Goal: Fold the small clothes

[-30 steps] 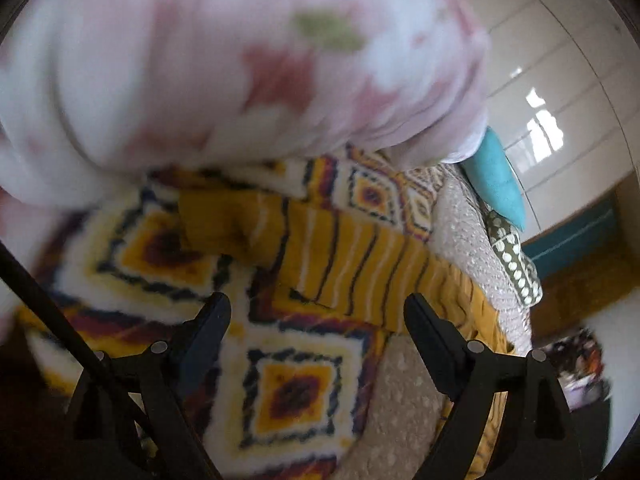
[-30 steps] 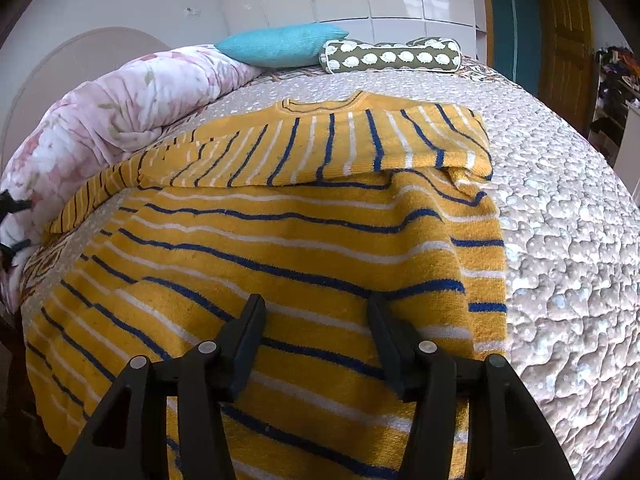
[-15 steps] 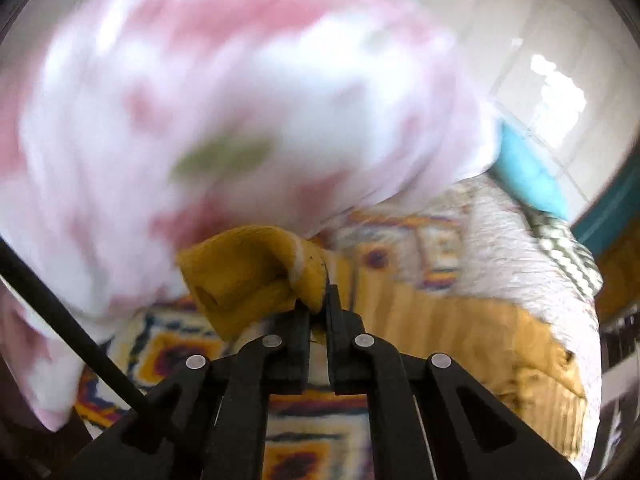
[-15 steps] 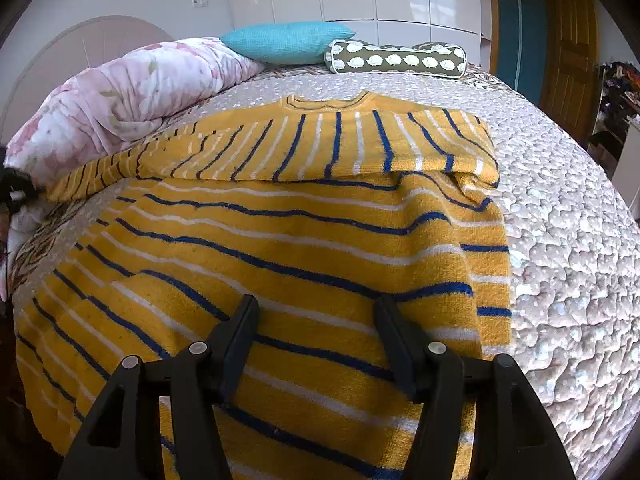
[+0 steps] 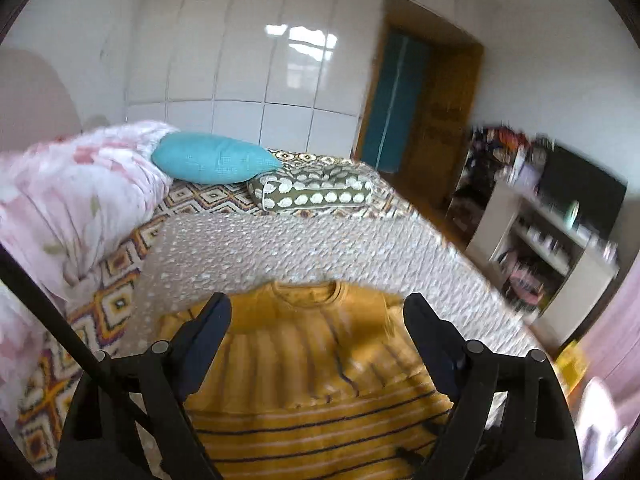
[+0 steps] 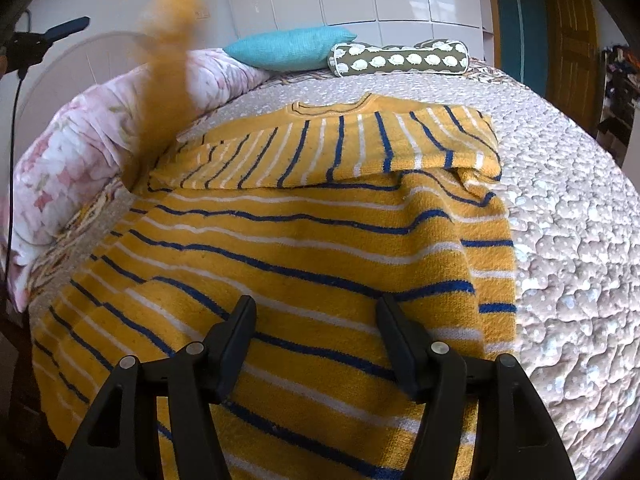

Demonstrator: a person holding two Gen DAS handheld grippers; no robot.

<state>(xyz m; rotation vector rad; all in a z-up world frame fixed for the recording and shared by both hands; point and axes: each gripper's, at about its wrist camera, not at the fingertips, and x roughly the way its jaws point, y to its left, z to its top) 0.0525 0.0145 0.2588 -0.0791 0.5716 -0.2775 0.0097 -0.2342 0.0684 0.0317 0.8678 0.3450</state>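
Note:
A yellow sweater (image 6: 304,240) with blue and white stripes lies flat on the bed, its neck at the far end. One sleeve lies folded across the chest. A blurred yellow sleeve (image 6: 168,56) is up in the air at the left in the right wrist view. My right gripper (image 6: 316,328) is open and empty over the sweater's lower body. My left gripper (image 5: 316,328) is open and empty above the sweater (image 5: 312,380), which shows blurred near its neck.
A pink floral duvet (image 6: 80,148) lies rolled along the bed's left side. A teal pillow (image 5: 212,158) and a green bolster (image 5: 316,194) lie at the head. The beige quilt (image 6: 568,208) lies to the sweater's right. Shelves and a dark screen (image 5: 580,192) stand by the right wall.
My left gripper was shut on the sweater's sleeve by the duvet half a second ago. Now it is open and has swung over the sweater. The sleeve is in the air.

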